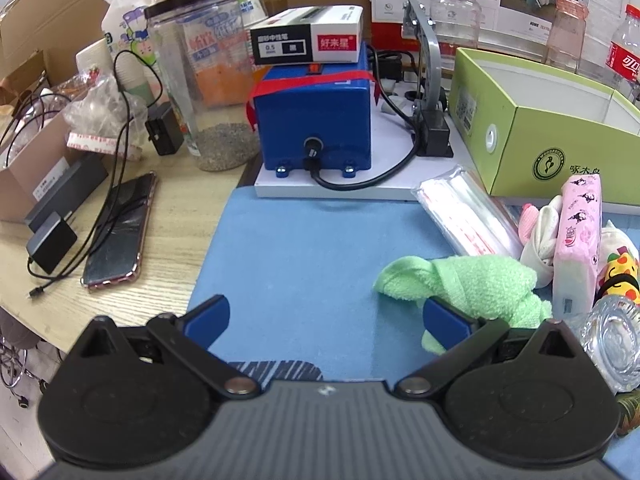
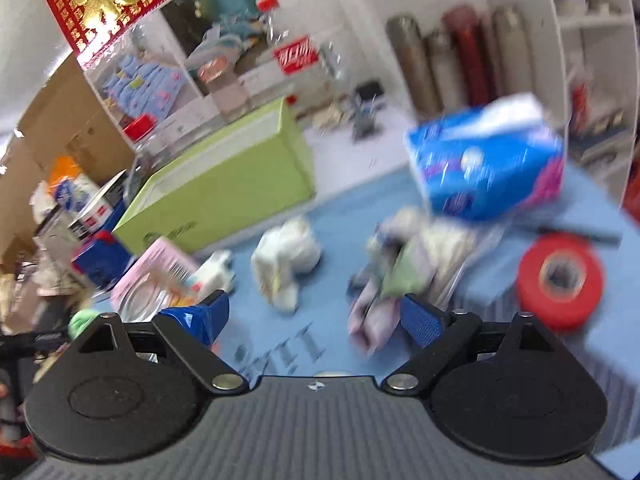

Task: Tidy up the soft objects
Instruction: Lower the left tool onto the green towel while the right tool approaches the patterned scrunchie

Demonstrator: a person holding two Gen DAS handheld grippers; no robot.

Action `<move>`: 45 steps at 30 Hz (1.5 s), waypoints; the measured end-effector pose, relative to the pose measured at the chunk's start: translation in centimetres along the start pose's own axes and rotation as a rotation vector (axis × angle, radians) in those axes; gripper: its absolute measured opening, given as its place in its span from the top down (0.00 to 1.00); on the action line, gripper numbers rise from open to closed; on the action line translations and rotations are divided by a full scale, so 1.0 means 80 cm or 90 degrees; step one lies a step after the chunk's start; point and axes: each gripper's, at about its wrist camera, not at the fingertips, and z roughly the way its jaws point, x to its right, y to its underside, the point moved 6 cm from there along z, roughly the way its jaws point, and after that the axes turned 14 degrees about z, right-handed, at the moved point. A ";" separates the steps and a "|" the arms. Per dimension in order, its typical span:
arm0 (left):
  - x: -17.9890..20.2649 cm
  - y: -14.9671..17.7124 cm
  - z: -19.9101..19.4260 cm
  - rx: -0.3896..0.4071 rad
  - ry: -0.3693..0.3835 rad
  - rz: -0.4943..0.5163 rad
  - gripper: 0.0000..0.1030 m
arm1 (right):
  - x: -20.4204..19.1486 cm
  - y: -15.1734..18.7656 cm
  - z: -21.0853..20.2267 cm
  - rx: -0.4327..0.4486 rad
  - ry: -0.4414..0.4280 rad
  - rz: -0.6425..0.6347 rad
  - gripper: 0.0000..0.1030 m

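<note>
My left gripper (image 1: 326,318) is open above the blue mat (image 1: 304,248), with nothing between its fingers. A crumpled green towel (image 1: 464,284) lies just beyond its right finger (image 1: 446,322). Right of the towel are a pink tissue pack (image 1: 578,240), a white cloth (image 1: 540,236) and a yellow plush toy (image 1: 620,272). The right wrist view is blurred by motion; my right gripper (image 2: 316,316) is open and empty over the mat (image 2: 332,216). Ahead of it lie a white soft bundle (image 2: 286,258), a pale folded cloth (image 2: 394,276), the pink pack (image 2: 154,268) and a blue tissue pack (image 2: 486,168).
An open green box (image 1: 552,120) stands at the back right; the same green box (image 2: 228,188) shows in the right view. A blue machine (image 1: 314,120) with a cable, a clear jar (image 1: 204,84), a phone (image 1: 118,232), a glass cup (image 1: 612,340) and a red tape roll (image 2: 560,280) crowd the table.
</note>
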 end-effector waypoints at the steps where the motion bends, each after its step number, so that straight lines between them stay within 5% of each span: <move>1: -0.001 0.001 0.000 -0.001 0.002 -0.002 0.01 | -0.003 -0.012 0.011 -0.002 0.016 -0.013 0.23; 7: -0.009 0.007 0.007 -0.014 0.006 -0.025 0.01 | -0.008 -0.028 0.071 -0.067 0.106 -0.117 0.23; 14: -0.011 0.008 0.015 -0.019 0.008 -0.026 0.01 | -0.019 0.046 0.046 -0.201 -0.023 -0.087 0.23; 20: -0.007 0.006 0.012 -0.006 0.009 -0.014 0.01 | -0.017 0.056 0.023 -0.108 0.094 -0.179 0.23; 25: -0.008 0.013 0.011 -0.010 0.013 -0.008 0.01 | -0.027 0.076 0.051 -0.145 0.041 -0.226 0.23; 29: -0.009 0.014 0.008 -0.012 0.024 -0.010 0.01 | -0.021 0.087 0.076 -0.160 0.068 -0.246 0.22; 33: 0.000 0.005 -0.001 -0.003 0.062 -0.031 0.01 | -0.010 0.095 0.072 -0.115 0.058 -0.262 0.20; 37: 0.006 -0.015 -0.020 0.036 0.051 -0.041 0.01 | -0.007 0.099 0.069 -0.084 0.047 -0.264 0.20; 45: 0.025 -0.058 -0.033 0.081 0.066 -0.045 0.01 | -0.009 0.100 0.068 -0.085 0.055 -0.257 0.20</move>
